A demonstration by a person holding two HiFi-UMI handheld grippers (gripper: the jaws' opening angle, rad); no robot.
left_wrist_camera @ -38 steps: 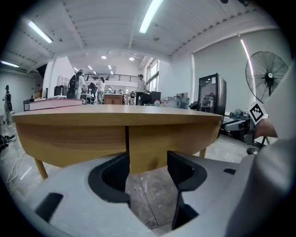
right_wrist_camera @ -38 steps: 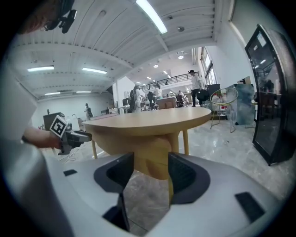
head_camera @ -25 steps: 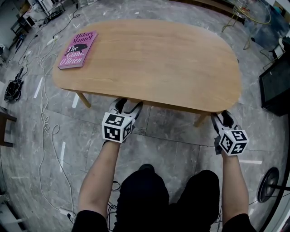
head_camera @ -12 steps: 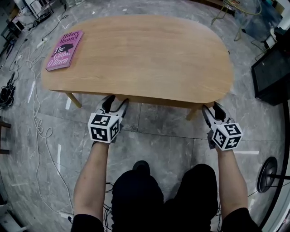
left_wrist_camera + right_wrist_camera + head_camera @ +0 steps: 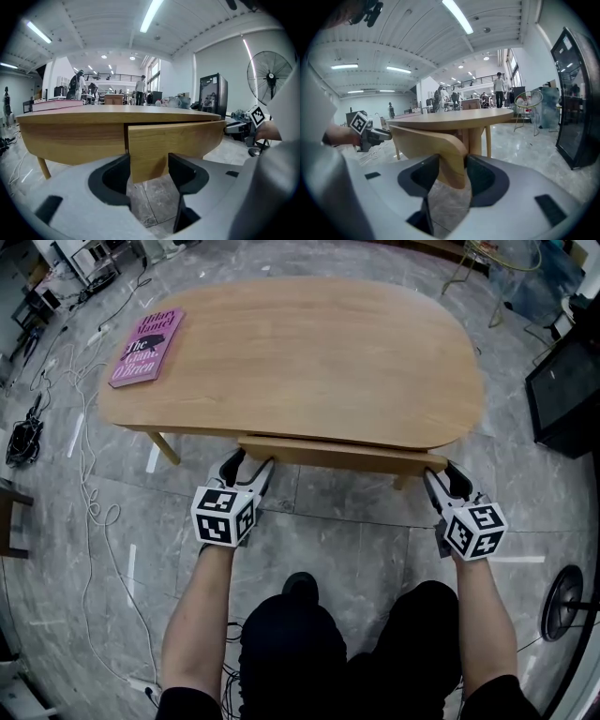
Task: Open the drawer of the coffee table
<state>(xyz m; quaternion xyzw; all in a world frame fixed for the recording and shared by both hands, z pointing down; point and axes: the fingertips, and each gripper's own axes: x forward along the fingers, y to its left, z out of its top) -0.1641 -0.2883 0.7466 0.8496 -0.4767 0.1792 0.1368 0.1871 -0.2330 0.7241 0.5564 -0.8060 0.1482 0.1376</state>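
Head view, drawer (image 5: 337, 455) slightly out under coffee table (image 5: 309, 352) top, contents hidden, left gripper (image 5: 248, 463) jaws just widening yet clamped on its left end, right gripper (image 5: 441, 472) just tightening on right end

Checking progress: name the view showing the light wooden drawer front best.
Head view: the light wooden drawer front shows end to end, slightly pulled out. Left gripper view shows its face obliquely; right gripper view, only its curved end.

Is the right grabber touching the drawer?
Touching. The right gripper view shows one end of the drawer filling the gap between the jaws of the right gripper, which have just been closing onto the wood.
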